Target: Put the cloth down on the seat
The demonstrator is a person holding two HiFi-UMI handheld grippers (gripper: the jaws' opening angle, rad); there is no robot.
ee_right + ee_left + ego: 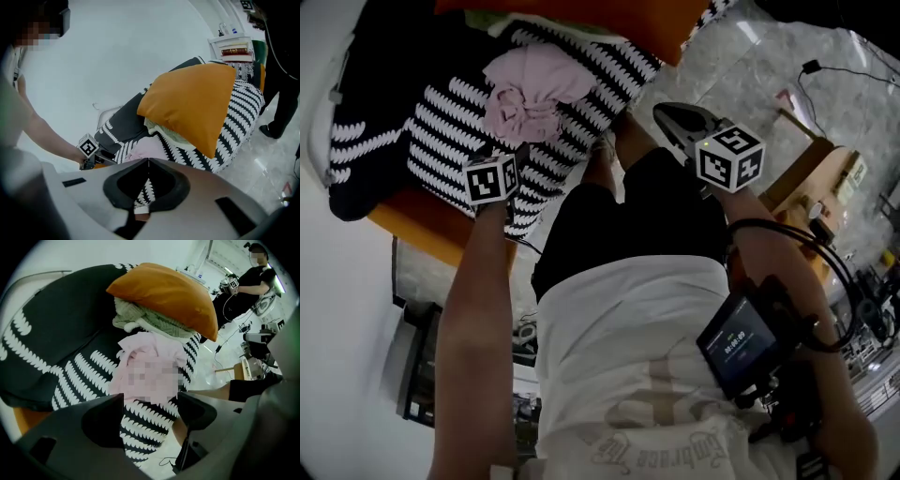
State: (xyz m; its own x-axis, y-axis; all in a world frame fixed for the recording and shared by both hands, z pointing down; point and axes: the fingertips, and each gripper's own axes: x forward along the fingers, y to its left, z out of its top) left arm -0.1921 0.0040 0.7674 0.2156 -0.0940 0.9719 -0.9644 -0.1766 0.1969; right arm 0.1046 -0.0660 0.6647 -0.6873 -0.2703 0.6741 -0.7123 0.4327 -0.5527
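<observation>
A crumpled pink cloth (pixel 530 94) lies on the black-and-white striped seat (pixel 441 141), free of both grippers. My left gripper (pixel 502 159) hangs just short of it on the near side. In the left gripper view the cloth (pixel 150 366) rests beyond the left gripper (pixel 150 401), whose jaws stand wide apart with nothing between them. To the right, off the seat's edge, my right gripper (pixel 667 114) hovers. In its own view the right gripper (pixel 148 161) has its jaws closed together on nothing, with the cloth (pixel 147 149) ahead of them.
An orange cushion (pixel 164 296) leans on a pale green knit (pixel 140 319) at the back of the seat, right behind the cloth. A person in black (pixel 248 282) stands on the marble floor to the right. Wooden furniture (pixel 811 178) and a cable (pixel 825 70) lie there too.
</observation>
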